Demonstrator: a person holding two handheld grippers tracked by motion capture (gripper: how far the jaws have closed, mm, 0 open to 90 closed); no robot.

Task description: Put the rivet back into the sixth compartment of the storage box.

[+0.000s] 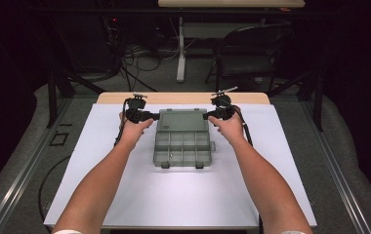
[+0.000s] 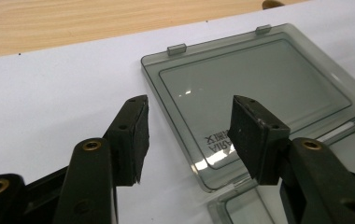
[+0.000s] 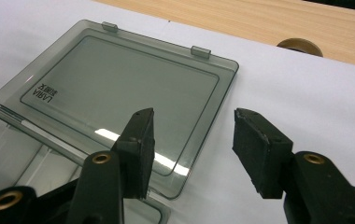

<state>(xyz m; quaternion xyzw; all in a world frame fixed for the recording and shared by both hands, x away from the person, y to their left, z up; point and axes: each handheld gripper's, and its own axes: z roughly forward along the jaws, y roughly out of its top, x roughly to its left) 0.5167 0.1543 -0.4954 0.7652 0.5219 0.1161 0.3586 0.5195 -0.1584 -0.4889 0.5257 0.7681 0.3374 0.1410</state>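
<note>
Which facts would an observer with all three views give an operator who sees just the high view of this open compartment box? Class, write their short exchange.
Operator: From above, the left claw looks pressed against the lid. Is it gripping?
Observer: No. In the left gripper view the left claw is open, one jaw over the lid and one over the white mat, with neither pad pressing on anything.
Operator: And the right claw?
Observer: The right claw is also open, straddling the lid's other side edge.
Operator: Anything on the lid I can't make out?
Observer: Printed lettering near one corner, and two latch tabs on its far edge.
</note>
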